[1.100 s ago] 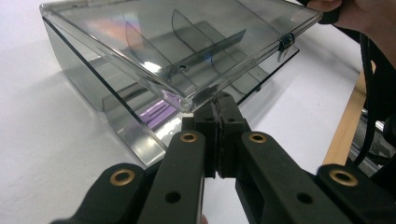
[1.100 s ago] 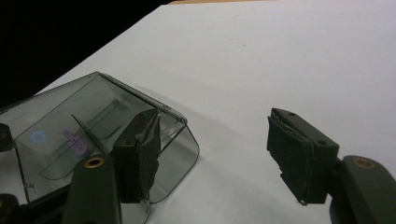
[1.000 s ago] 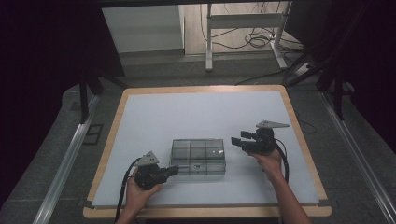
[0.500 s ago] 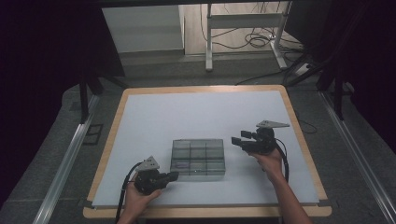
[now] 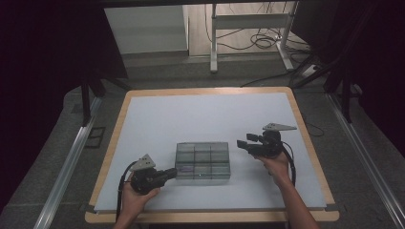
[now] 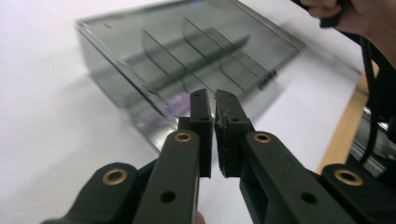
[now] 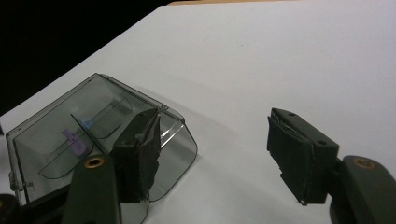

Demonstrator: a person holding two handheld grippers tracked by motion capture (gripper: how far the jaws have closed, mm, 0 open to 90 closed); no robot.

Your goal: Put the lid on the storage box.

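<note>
Box (image 5: 202, 161) — clear smoky plastic, lid closed, inner dividers forming compartments; lies flat on the white table (image 5: 200, 119), lower centre of the high view. A small purple item (image 7: 74, 140) shows through the lid in one compartment.

Left gripper (image 5: 168, 172) — lower left of the high view, held in the left hand (image 5: 136, 198), tips at the box's lower left corner. In the left gripper view a narrow slit parts the jaws, which have just been opening slightly; nothing between them, box just beyond the tips.

Right gripper (image 5: 241, 144) — right of centre, held in the right hand (image 5: 277, 164), pointing at the box's right edge, just apart from it. Jaws stand wide, holding nothing.
</note>
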